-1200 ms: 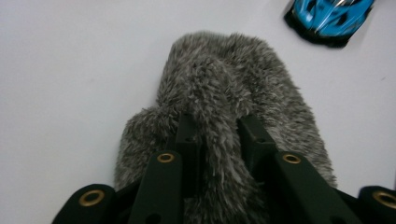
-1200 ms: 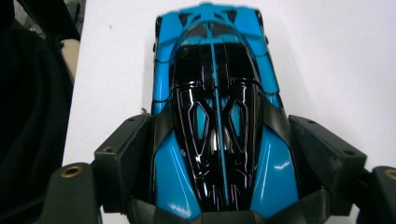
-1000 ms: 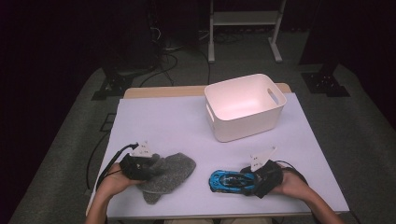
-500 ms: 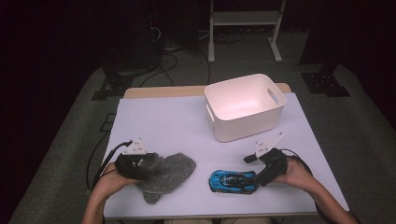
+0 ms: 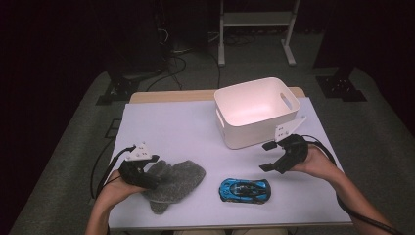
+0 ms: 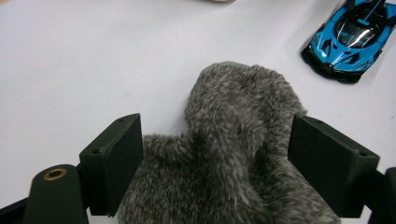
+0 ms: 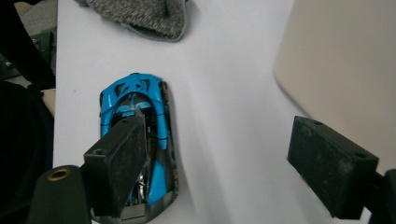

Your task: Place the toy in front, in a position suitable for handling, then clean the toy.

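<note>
Jaws of the left gripper [image 5: 155, 172] spread wide, just opened further, straddling the near end of the grey fuzzy sock [image 5: 173, 183]; pads standing off the fabric on either side in the left gripper view, sock [image 6: 233, 154] bunched up between them, not pinched. Lying on the white table [image 5: 171, 127] at the front left, toe end pointing toward the middle. Held from below by the left hand [image 5: 115, 188], cable trailing off the table's left edge.

Jaws of the right gripper [image 5: 267, 156] spread wide too, nothing between them, lifted clear of the table and raised above the car, just in front of the bin. Gripped by the right hand [image 5: 318, 164], grey plate on top tilted upward.

Blue toy car [image 5: 244, 190] resting on its wheels at the front middle of the table, near the sock's toe but apart from it, below and to the left of the right gripper. White plastic bin [image 5: 257, 117] standing toward the back right, upright, handle slot in its right wall.
</note>
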Demonstrator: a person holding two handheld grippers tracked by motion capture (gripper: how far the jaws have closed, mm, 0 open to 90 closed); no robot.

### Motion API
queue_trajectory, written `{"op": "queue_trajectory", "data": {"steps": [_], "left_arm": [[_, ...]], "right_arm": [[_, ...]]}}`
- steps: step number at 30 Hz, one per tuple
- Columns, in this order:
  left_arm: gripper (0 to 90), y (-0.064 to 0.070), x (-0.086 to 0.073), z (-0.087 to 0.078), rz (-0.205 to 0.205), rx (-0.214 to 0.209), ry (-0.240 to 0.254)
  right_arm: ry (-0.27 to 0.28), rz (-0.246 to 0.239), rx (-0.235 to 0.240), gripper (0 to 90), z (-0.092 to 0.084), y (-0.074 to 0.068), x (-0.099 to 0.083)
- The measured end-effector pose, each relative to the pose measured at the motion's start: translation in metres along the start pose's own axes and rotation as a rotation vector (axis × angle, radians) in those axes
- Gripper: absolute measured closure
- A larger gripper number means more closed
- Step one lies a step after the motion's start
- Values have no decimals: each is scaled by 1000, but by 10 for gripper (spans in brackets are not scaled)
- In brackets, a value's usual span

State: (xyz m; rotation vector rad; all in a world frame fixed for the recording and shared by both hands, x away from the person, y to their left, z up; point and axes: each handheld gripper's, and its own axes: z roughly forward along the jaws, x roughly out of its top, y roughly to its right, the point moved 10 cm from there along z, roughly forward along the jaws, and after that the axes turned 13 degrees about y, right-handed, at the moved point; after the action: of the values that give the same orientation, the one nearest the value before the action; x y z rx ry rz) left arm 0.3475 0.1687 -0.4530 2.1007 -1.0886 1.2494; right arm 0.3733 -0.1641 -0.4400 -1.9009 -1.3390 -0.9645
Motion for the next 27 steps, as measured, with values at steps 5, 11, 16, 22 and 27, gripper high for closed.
{"op": "queue_trajectory", "data": {"steps": [5, 11, 16, 22, 27], "left_arm": [[126, 0, 0, -2, 9, 10, -1], [100, 0, 1, -4, 8, 13, 1], [97, 0, 1, -4, 4, 10, 5], [97, 0, 1, -3, 12, 5, -9], [97, 1, 6, -4, 14, 2, 11]], "right_arm": [[9, -16, 1, 178, -10, 8, 15], [-4, -32, -2, 174, -19, 17, 30], [-14, -34, 3, 175, -27, 24, 45], [7, -59, -5, 175, -34, 33, 61], [17, -65, 5, 174, -34, 34, 64]]}}
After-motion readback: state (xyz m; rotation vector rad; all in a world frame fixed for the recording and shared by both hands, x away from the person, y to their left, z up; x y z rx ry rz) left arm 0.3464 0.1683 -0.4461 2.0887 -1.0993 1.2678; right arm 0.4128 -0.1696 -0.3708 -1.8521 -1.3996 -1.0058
